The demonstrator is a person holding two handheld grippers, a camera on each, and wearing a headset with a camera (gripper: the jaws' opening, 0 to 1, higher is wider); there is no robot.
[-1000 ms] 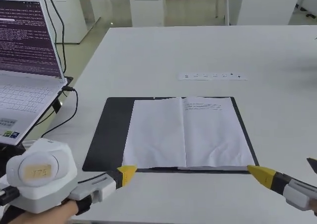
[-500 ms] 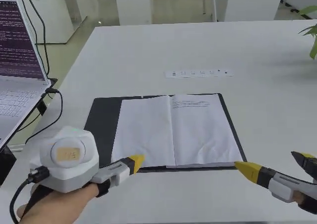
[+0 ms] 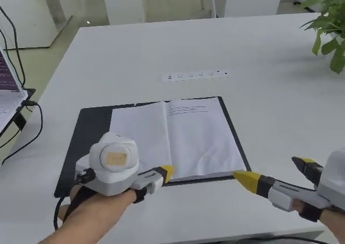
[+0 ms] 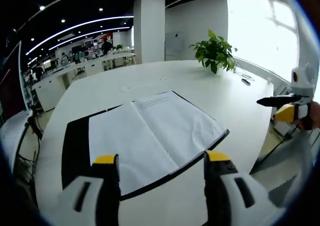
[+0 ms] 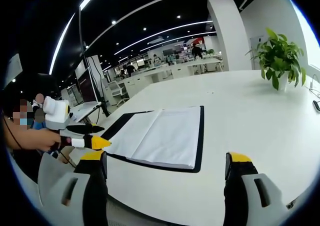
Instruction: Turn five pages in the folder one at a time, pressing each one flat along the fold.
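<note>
A black folder [image 3: 89, 141] lies open on the white table, with white pages [image 3: 183, 136] spread flat on both sides of the fold. My left gripper [image 3: 166, 175] hovers at the folder's near edge, close to the fold, its jaws open and empty [image 4: 161, 158]. My right gripper [image 3: 272, 171] is just off the folder's near right corner, also open and holding nothing [image 5: 166, 157]. The folder [image 4: 150, 136] lies ahead of the left jaws, and in the right gripper view the folder [image 5: 160, 133] lies between and beyond the jaws.
A white power strip [image 3: 195, 75] lies beyond the folder. A potted plant [image 3: 326, 31] stands at the far right. A laptop [image 3: 6, 87] and its cable [image 3: 27, 133] are at the left edge. The table's near edge [image 3: 215, 233] runs just under both grippers.
The head camera has swung to the right. My left gripper has moved right along the folder's near edge toward the fold. The right gripper stays by the near right corner.
</note>
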